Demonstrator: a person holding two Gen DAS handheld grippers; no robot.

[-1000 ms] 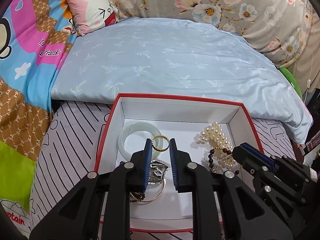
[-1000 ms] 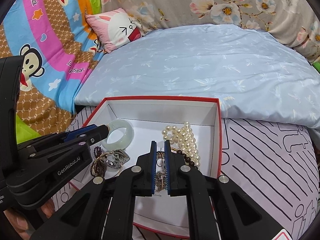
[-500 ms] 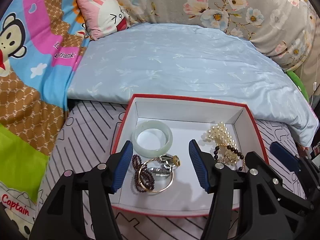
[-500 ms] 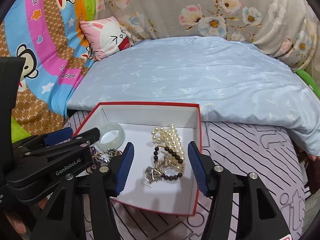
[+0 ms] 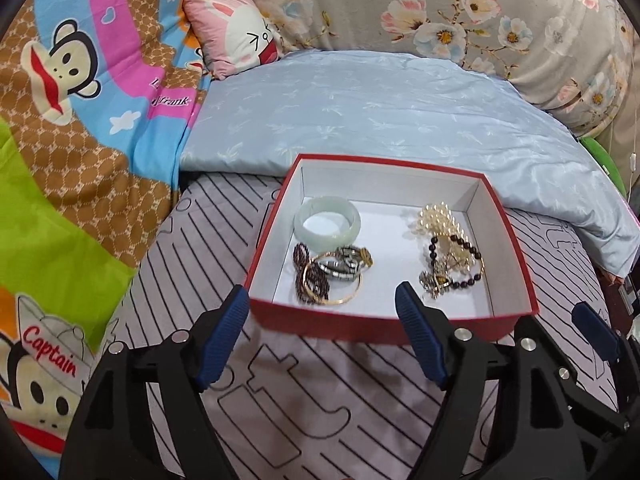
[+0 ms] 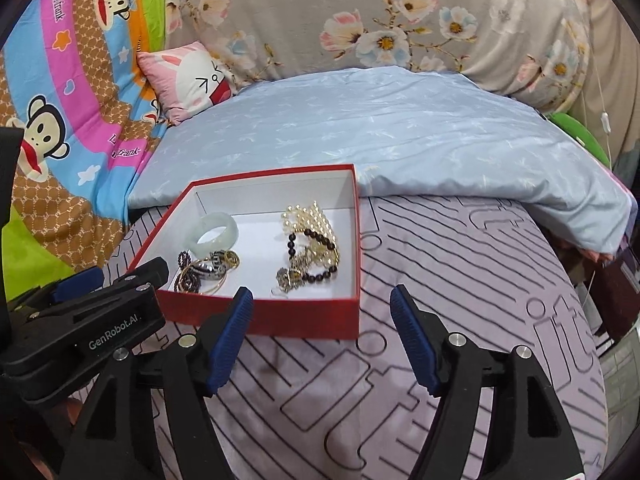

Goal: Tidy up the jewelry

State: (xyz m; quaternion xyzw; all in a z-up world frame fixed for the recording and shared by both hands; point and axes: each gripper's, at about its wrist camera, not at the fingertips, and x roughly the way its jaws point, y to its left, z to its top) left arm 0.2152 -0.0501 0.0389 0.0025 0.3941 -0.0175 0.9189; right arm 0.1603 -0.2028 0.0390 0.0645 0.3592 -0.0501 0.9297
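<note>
A bed carries everything here, its lilac sheet (image 5: 280, 396) printed with black lines. A red box (image 5: 384, 322) sits straight on that sheet. Behind the box, a pale blue quilt (image 5: 380, 120) lies across the bed, its near edge just beside the box's far wall. A cartoon monkey blanket (image 5: 80, 168) covers the left side, and a pink pillow (image 5: 236, 42) rests by it.

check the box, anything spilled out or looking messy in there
Nothing has spilled; all the jewelry sits inside the red box. The right-side pile looks tangled: the pearl strand, dark bead bracelet and gold pieces overlap. The jade bangle lies flat, apart from them.
</note>
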